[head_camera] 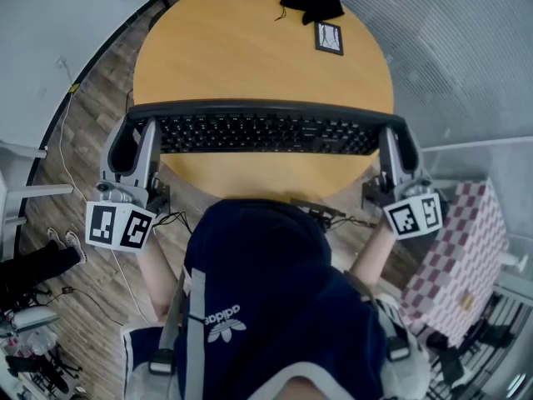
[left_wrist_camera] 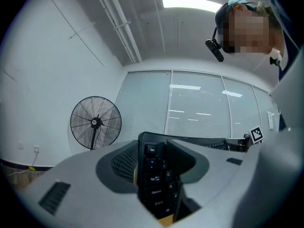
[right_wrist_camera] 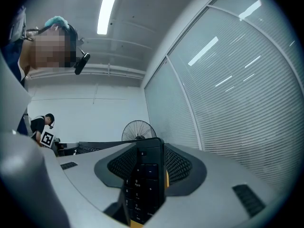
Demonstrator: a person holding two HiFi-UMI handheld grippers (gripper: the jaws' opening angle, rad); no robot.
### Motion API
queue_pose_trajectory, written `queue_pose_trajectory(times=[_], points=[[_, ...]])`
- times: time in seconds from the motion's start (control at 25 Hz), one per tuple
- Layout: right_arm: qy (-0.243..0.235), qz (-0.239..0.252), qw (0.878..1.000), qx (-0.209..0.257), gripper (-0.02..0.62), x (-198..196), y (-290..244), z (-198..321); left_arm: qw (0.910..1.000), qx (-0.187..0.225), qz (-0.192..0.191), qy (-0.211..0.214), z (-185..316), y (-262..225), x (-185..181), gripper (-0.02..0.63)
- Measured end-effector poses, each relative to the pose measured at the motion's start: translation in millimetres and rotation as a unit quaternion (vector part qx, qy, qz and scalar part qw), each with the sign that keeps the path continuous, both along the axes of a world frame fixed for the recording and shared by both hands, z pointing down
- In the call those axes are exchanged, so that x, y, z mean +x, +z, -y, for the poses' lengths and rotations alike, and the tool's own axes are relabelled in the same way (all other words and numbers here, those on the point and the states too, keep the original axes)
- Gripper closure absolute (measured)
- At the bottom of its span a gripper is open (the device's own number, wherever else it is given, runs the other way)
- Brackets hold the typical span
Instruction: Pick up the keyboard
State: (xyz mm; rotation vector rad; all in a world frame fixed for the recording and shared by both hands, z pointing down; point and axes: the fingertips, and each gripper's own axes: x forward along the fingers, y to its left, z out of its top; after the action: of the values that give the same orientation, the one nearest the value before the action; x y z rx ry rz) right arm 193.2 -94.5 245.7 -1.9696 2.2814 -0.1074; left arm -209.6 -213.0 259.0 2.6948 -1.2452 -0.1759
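Note:
A long black keyboard [head_camera: 265, 132] hangs level above the round wooden table [head_camera: 241, 48], held at both ends. My left gripper [head_camera: 133, 140] is shut on its left end; in the left gripper view the Esc-side keys of the keyboard [left_wrist_camera: 154, 177] stand between the jaws of my left gripper [left_wrist_camera: 154, 184]. My right gripper [head_camera: 398, 144] is shut on the right end, and the right gripper view has the numpad end of the keyboard [right_wrist_camera: 142, 184] clamped in my right gripper [right_wrist_camera: 142, 189].
A black cloth [head_camera: 311, 0] and a small dark card [head_camera: 328, 37] lie at the table's far side. A checkered box [head_camera: 454, 257] stands at my right. Cables [head_camera: 62, 132] run over the wood floor at left. A standing fan [left_wrist_camera: 95, 122] is by the wall.

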Motion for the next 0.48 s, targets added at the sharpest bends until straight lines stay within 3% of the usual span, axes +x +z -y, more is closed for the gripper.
queue_pose_trajectory(times=[0.48], points=[[0.007, -0.004, 1.000, -0.009, 0.431, 6, -4, 36, 0.9999, -0.011, 0.002, 0.008, 39, -2, 8, 0.428]])
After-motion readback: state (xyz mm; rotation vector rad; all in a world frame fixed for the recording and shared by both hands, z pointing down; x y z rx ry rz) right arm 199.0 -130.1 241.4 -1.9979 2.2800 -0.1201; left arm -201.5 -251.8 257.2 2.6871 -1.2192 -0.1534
